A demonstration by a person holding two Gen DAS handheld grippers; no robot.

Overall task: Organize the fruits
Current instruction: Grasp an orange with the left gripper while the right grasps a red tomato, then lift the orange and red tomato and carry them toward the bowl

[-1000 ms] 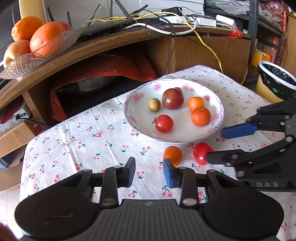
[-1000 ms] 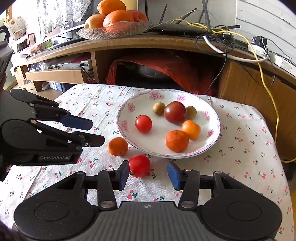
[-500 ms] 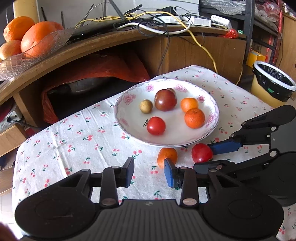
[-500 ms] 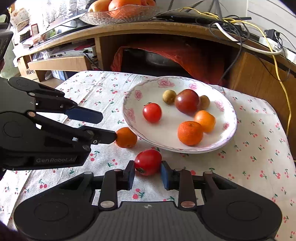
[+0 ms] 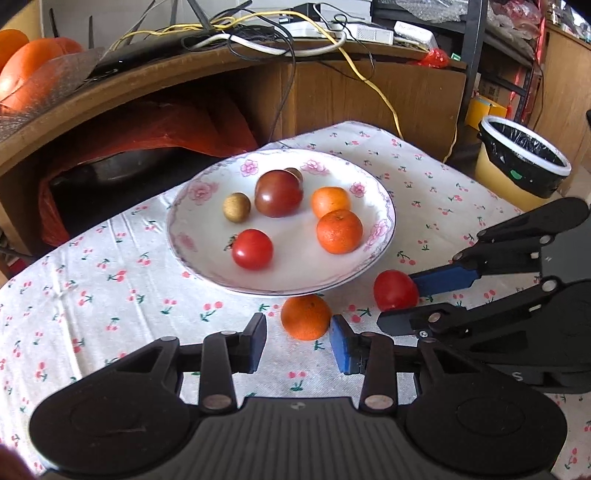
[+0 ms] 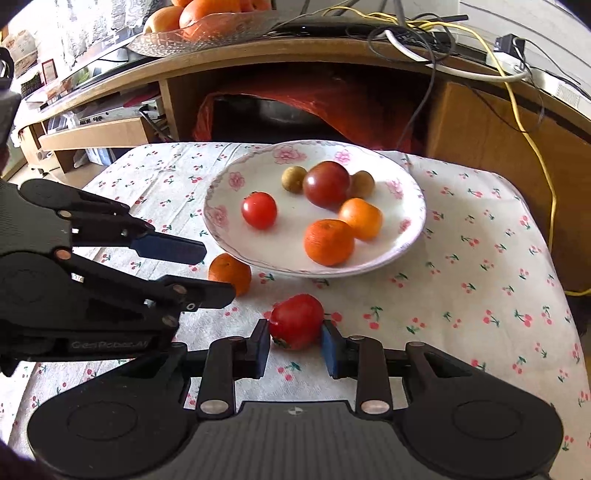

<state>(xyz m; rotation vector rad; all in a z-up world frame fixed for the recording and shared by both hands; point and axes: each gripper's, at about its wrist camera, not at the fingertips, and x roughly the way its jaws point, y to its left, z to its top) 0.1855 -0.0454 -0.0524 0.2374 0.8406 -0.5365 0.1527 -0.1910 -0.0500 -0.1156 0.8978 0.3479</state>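
A white floral plate (image 5: 207, 258) (image 6: 410, 236) on the cherry-print cloth holds several fruits: tomatoes, small oranges and brown longans. A loose red tomato (image 6: 295, 321) (image 5: 394, 290) lies on the cloth in front of the plate, and my right gripper (image 6: 294, 345) (image 5: 413, 299) is shut on it. A loose small orange (image 5: 306, 316) (image 6: 229, 273) lies by the plate's rim. My left gripper (image 5: 298, 343) (image 6: 212, 273) is open, its fingertips on either side just short of the orange.
A curved wooden shelf (image 5: 155, 77) behind the table carries cables and a glass bowl of large oranges (image 6: 207, 22). A red bag (image 5: 155, 125) sits under it. A lined bin (image 5: 521, 162) stands to the right of the table.
My right gripper has moved forward and closed on the loose red tomato. My left gripper has moved closer to the loose orange and stays open.
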